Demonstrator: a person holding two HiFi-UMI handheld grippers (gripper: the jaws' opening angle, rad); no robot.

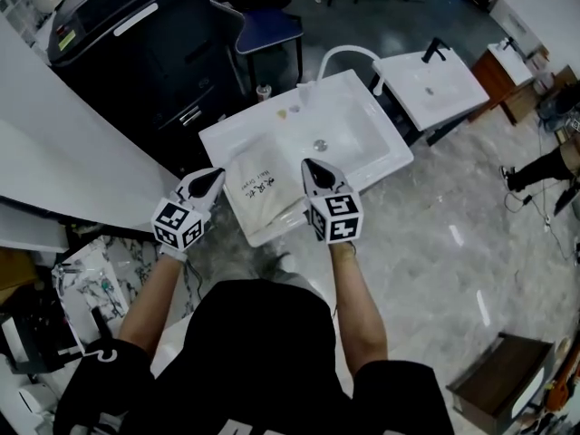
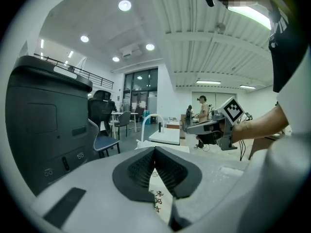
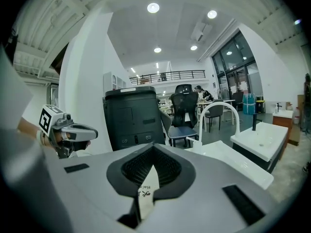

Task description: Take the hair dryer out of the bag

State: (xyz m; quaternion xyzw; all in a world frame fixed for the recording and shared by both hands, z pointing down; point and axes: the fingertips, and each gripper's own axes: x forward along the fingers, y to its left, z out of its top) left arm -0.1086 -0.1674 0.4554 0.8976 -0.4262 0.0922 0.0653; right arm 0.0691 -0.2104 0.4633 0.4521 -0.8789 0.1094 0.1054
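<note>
— How far along is this?

— Barely begun, I'd judge. The cream bag (image 1: 263, 193) lies flat at the near left corner of the washbasin (image 1: 362, 143). No hair dryer shows, so it is presumably inside the bag.

— And the grippers?

— The left gripper (image 1: 214, 178) and right gripper (image 1: 309, 168) hover at either side of the bag, jaws closed on nothing. Opening the bag and lifting the dryer out are both left to do.

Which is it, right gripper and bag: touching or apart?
Cannot tell. Head view: the shut right gripper overlaps the edge of the bag; its height above is unreadable.
</note>
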